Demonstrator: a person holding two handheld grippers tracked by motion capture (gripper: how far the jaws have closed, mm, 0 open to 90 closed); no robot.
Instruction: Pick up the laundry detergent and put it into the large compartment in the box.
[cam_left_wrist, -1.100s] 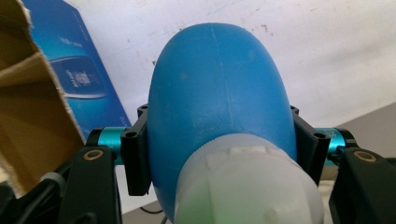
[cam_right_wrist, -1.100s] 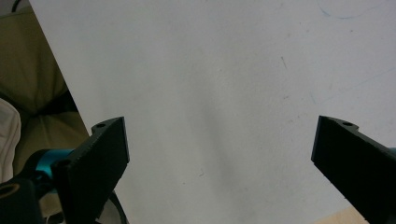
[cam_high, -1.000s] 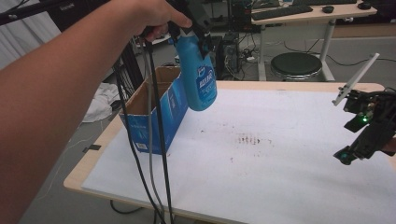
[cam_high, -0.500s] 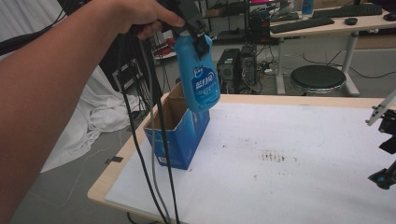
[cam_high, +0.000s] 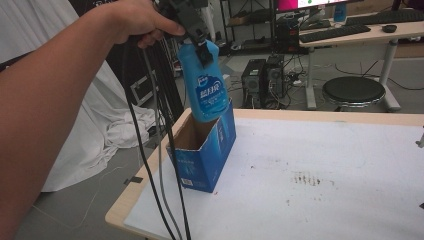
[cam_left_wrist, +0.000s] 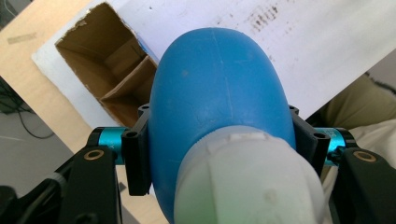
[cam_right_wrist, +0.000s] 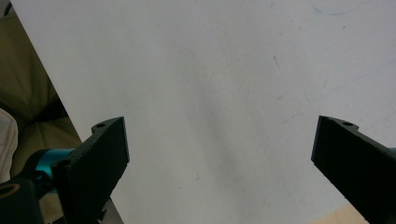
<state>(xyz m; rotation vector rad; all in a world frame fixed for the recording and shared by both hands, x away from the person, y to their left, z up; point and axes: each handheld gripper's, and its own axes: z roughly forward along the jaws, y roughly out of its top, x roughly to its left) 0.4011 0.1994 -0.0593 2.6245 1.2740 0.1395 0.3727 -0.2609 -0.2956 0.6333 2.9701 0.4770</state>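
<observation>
A blue plastic bottle (cam_high: 207, 90) with a white label hangs upright, its base just at the mouth of an open blue carton (cam_high: 202, 155) at the table's left end. My left gripper (cam_high: 199, 46) is shut on the bottle's shoulder below its cap. In the left gripper view both jaws press the blue bottle (cam_left_wrist: 219, 84) from either side above the white cap (cam_left_wrist: 247, 186), and the carton's brown inside (cam_left_wrist: 107, 70) lies beyond. My right gripper (cam_right_wrist: 224, 158) is open over the white sheet (cam_right_wrist: 210, 70), nothing between its jaws.
The white sheet (cam_high: 320, 190) covers the wooden table (cam_high: 120, 212) and has a brown stain (cam_high: 306, 178). Black cables (cam_high: 160, 165) trail from the left gripper past the table's left edge. Behind the table are a stool (cam_high: 352, 91), computer towers (cam_high: 262, 80) and a desk (cam_high: 350, 35).
The bottle has come down closer to the carton's mouth. The right gripper has slid off to the right edge of the high view.
</observation>
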